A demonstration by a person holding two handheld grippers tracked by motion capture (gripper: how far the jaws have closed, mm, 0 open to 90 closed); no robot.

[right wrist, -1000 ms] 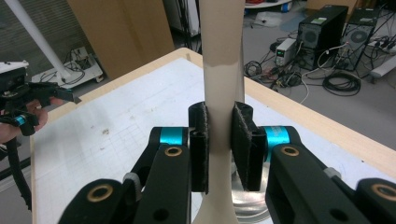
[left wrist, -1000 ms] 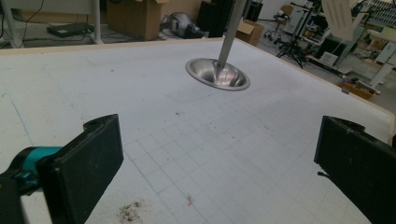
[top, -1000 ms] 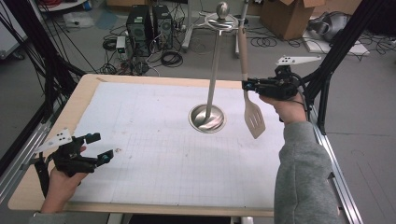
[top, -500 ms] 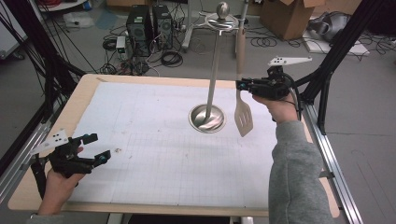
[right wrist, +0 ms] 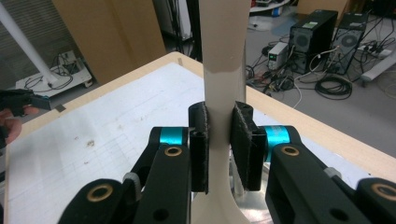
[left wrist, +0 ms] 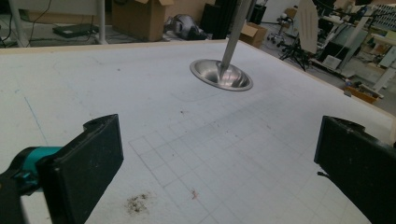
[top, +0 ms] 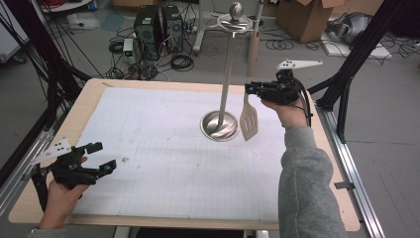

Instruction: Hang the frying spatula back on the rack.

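A slotted spatula (top: 248, 121) with a pale wooden handle hangs upright, head down, just right of the metal stand (top: 227, 69). The stand's round base (top: 218, 130) sits on the white grid mat. My right gripper (top: 250, 89) is shut on the spatula's neck; in the right gripper view the pads (right wrist: 243, 144) press both sides of the spatula (right wrist: 223, 70). My left gripper (top: 102, 155) stands open and holds nothing, low over the mat's near left corner. Its wide jaws in the left gripper view frame the stand base (left wrist: 221, 74), with the spatula head (left wrist: 307, 23) beyond.
The wooden table (top: 88, 96) carries a white grid mat (top: 148, 124) with a few dirt specks (left wrist: 136, 203). Black frame posts (top: 346, 74) stand at the right side. Computer towers (top: 154, 22), cables and cardboard boxes (top: 302, 17) lie on the floor beyond.
The right gripper has carried the spatula leftward, closer to the stand's pole. The left gripper has stayed almost still.
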